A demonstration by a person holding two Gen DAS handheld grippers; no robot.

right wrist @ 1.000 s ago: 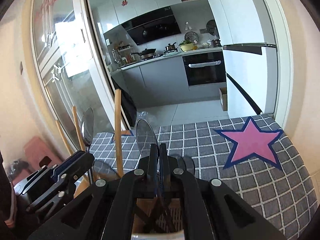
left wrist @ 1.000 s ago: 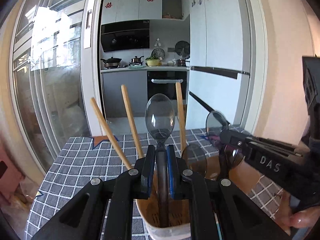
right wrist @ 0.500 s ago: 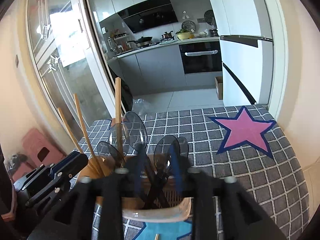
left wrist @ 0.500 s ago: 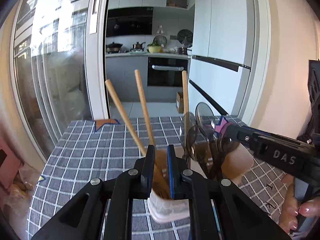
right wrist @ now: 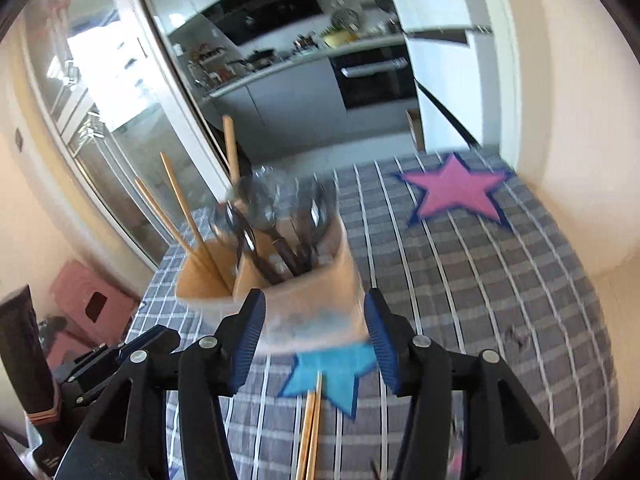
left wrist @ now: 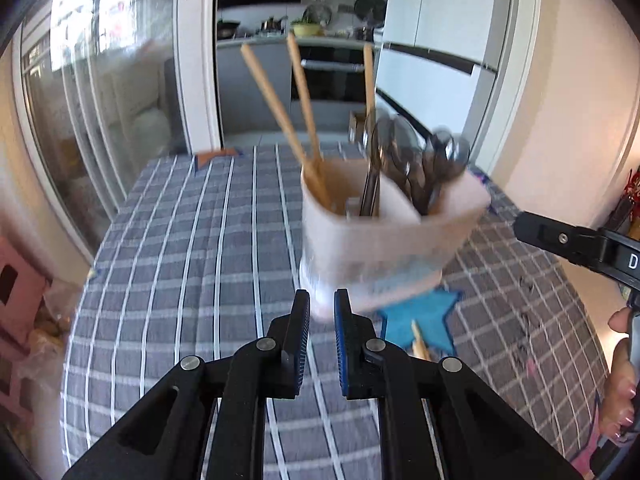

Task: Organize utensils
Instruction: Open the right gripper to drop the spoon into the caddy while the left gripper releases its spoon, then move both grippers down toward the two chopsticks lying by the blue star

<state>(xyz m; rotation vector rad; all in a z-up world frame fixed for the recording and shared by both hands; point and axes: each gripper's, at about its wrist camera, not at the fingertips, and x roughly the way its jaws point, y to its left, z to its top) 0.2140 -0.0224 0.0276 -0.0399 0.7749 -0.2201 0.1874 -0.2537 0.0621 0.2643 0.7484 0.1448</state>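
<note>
A beige utensil holder (left wrist: 384, 240) (right wrist: 304, 300) stands on the checked tablecloth. Wooden chopsticks (left wrist: 280, 120) (right wrist: 180, 216) fill its left compartment and several metal spoons (left wrist: 408, 160) (right wrist: 272, 216) its right one. My left gripper (left wrist: 321, 300) hovers just short of the holder's base, its jaws nearly together with nothing between them. My right gripper (right wrist: 314, 300) is in front of the holder; its jaws are opening wide, the pads press on nothing, and the holder shows through the gap. Another pair of chopsticks (right wrist: 310, 432) (left wrist: 418, 338) lies on the cloth below the grippers.
A blue star patch (right wrist: 332, 372) lies under the holder's near side and a pink star (right wrist: 456, 192) at the far right. The table's far edge faces a kitchen doorway. A pink stool (right wrist: 88, 300) stands left of the table. A hand (left wrist: 624, 360) holds the right gripper.
Both grippers have let their spoons go into the holder and drawn back and down from it. The right jaws have spread apart; the left jaws keep the same narrow gap.
</note>
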